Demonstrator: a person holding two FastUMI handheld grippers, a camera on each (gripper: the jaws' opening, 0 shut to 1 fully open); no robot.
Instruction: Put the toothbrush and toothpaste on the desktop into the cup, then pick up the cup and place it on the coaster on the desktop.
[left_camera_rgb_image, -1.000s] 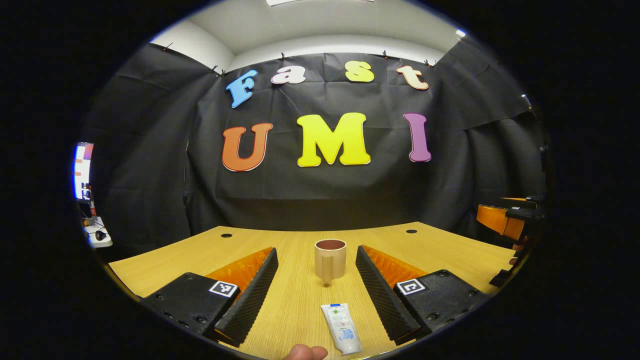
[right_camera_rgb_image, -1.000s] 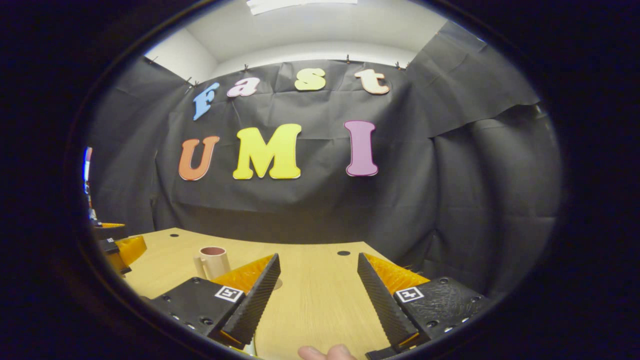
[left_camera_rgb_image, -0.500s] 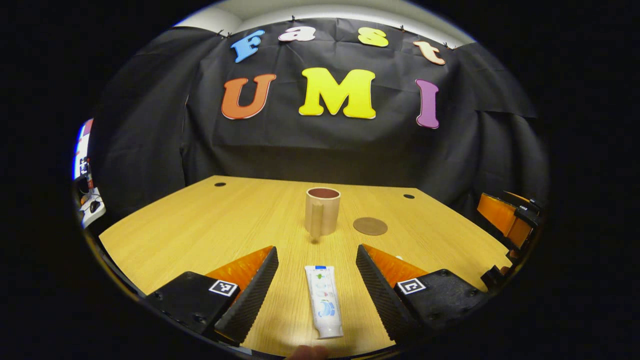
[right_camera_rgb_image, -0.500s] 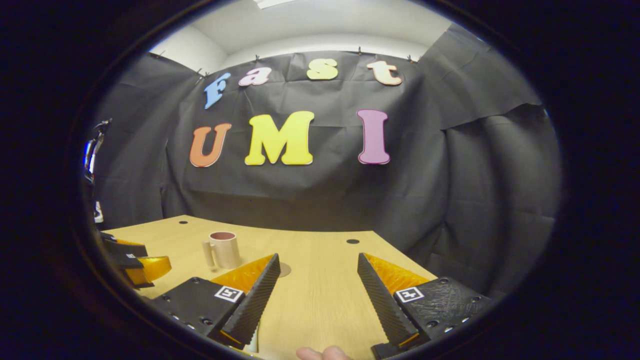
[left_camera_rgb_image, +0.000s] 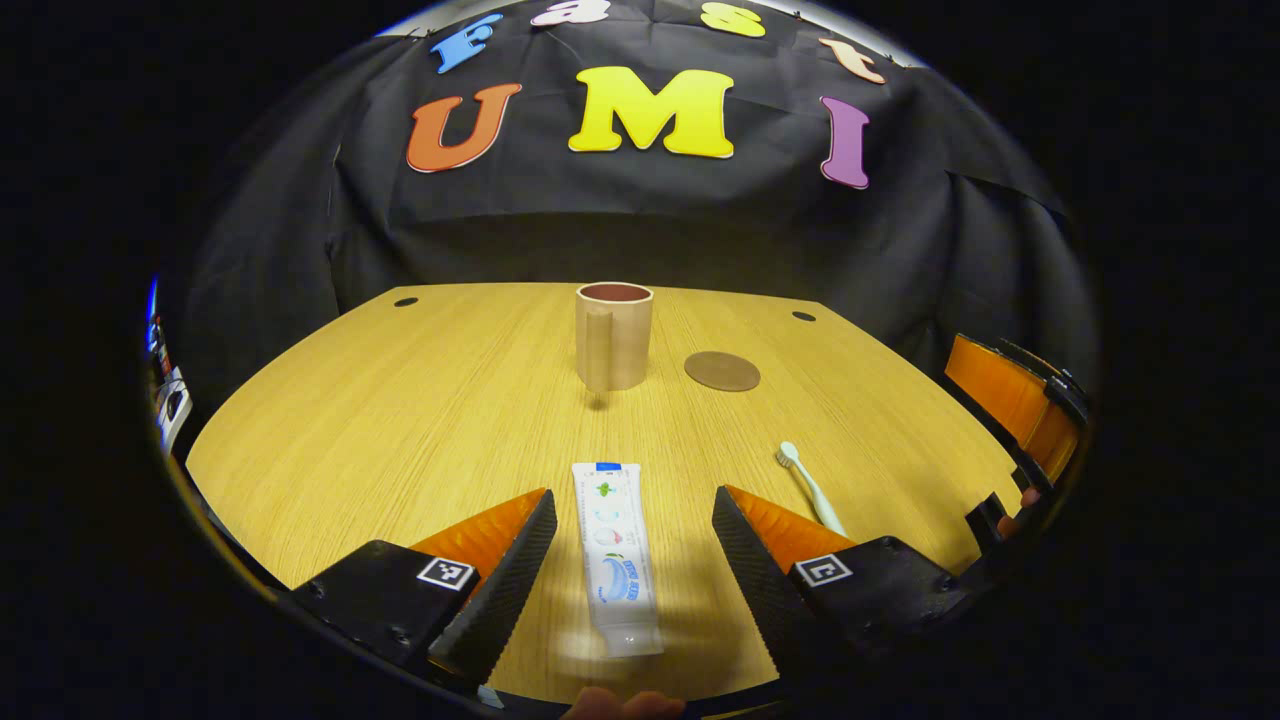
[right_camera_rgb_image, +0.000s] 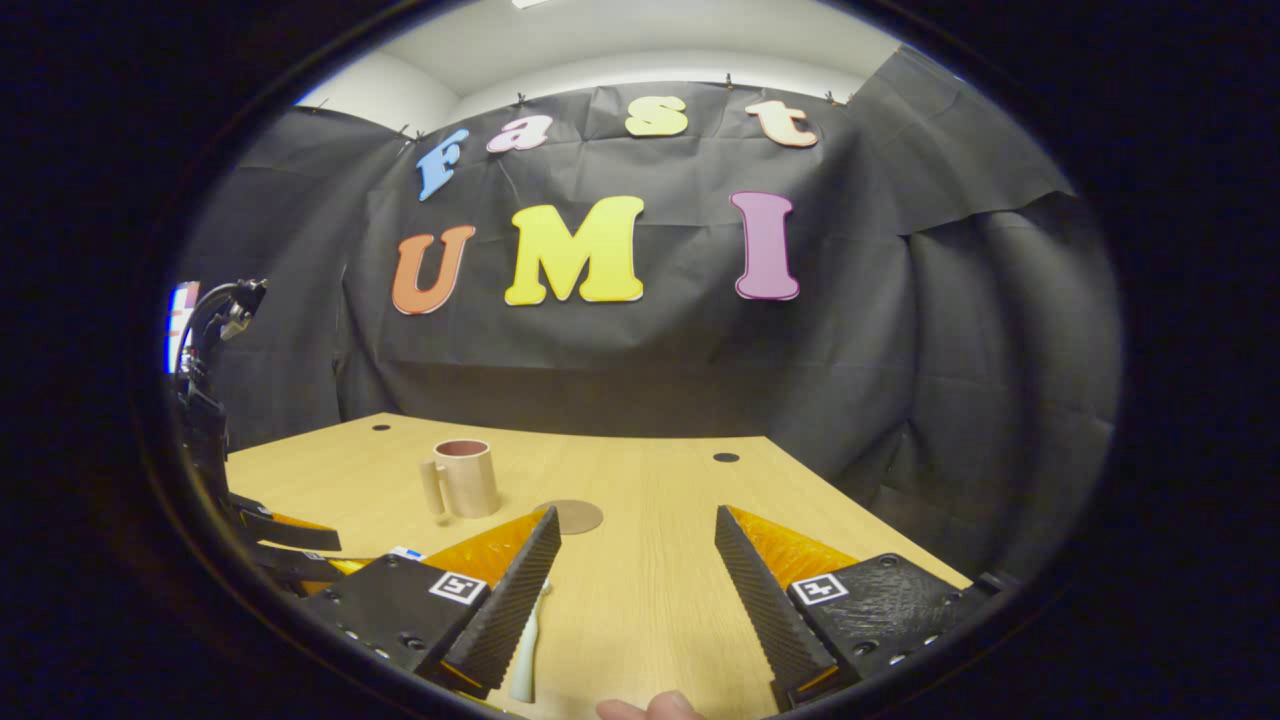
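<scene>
A white toothpaste tube (left_camera_rgb_image: 617, 555) lies flat on the wooden desk between the spread fingers of my left gripper (left_camera_rgb_image: 632, 568), which is open and hovers above it. Beyond it stands a beige cup (left_camera_rgb_image: 612, 336) with its handle toward me, and a round brown coaster (left_camera_rgb_image: 722, 371) lies just right of the cup. A pale toothbrush (left_camera_rgb_image: 811, 487) lies to the right of the tube. In the right gripper view, my right gripper (right_camera_rgb_image: 640, 600) is open over bare desk, with the toothbrush (right_camera_rgb_image: 527, 640) beside its left finger, and the cup (right_camera_rgb_image: 465, 478) and coaster (right_camera_rgb_image: 573, 516) farther off.
The desk (left_camera_rgb_image: 400, 420) has small cable holes near its far corners. Black cloth walls close in the back and sides. The other gripper (left_camera_rgb_image: 1010, 405) shows at the right edge of the left gripper view, and the left one (right_camera_rgb_image: 270, 540) at the left of the right gripper view.
The left gripper has risen and tipped down, so the toothpaste now lies fully between its fingers and the coaster and toothbrush came into sight. The right gripper view tilted slightly down.
</scene>
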